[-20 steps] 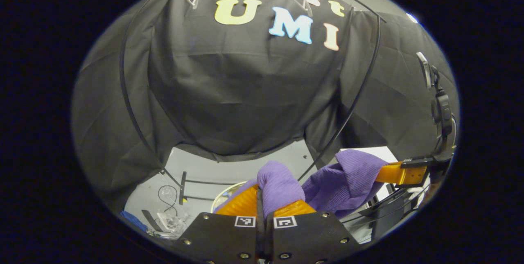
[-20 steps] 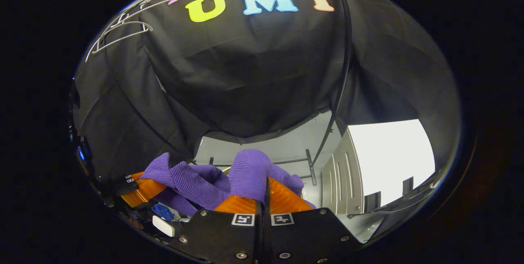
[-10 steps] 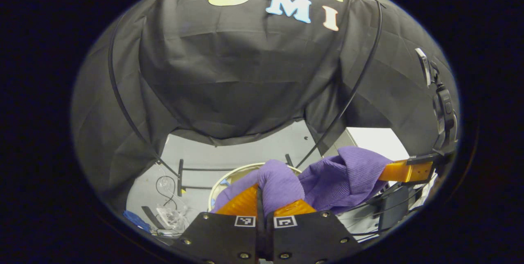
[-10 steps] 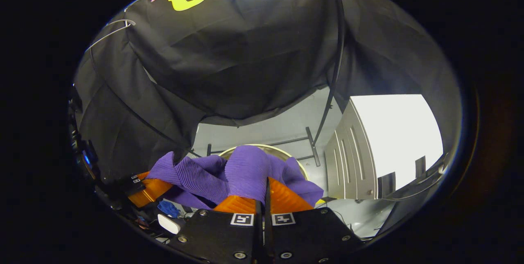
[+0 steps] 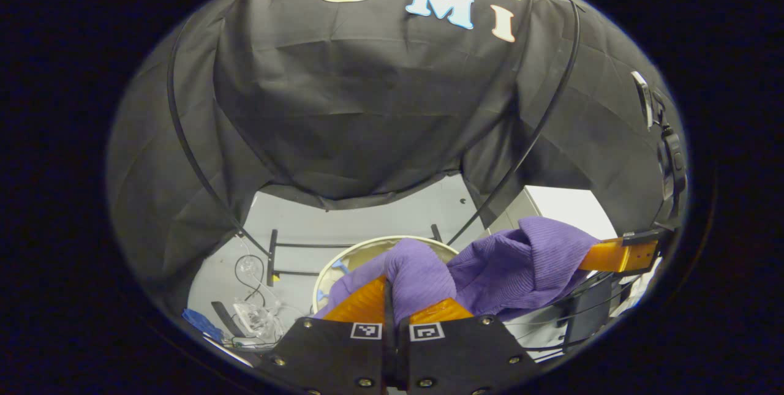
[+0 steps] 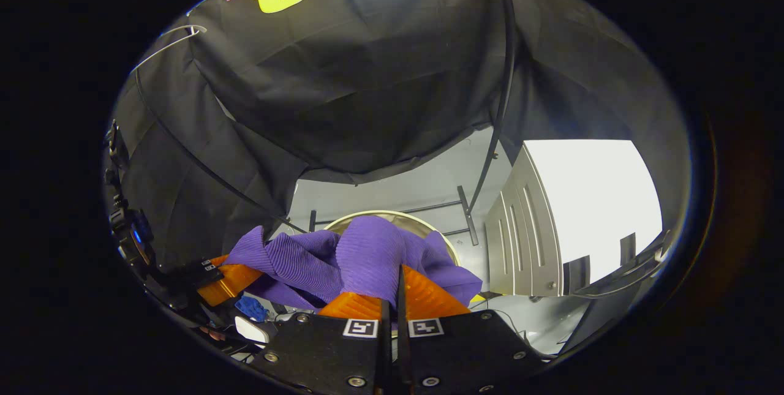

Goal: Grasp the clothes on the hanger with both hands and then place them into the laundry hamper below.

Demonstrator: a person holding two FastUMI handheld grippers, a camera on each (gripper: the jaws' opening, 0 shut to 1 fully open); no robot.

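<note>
A purple ribbed garment (image 5: pixel 508 266) hangs bunched between my two grippers, above the round cream-rimmed laundry hamper (image 5: pixel 361 245) on the floor. My left gripper (image 5: pixel 392 288) is shut on a fold of it, orange fingers pinching the cloth. My right gripper (image 6: pixel 398 278) is shut on another fold (image 6: pixel 367 254), and the hamper rim (image 6: pixel 392 215) peeks out behind the cloth. The right gripper's orange fingers (image 5: pixel 618 255) show at the far right of the left gripper view; the left gripper's fingers (image 6: pixel 229 278) at the lower left of the right gripper view. White hangers (image 6: pixel 168 43) hang high up.
A black rack base (image 5: pixel 272 257) stands on the grey floor behind the hamper. A white cabinet (image 6: pixel 551 223) stands to the right. Cables and clear plastic bits (image 5: pixel 251 315) lie on the floor at left, with a blue item (image 5: pixel 199 321).
Both grippers have come down and tilted toward the floor with the garment held. The hamper rim has come into fuller view beneath the cloth.
</note>
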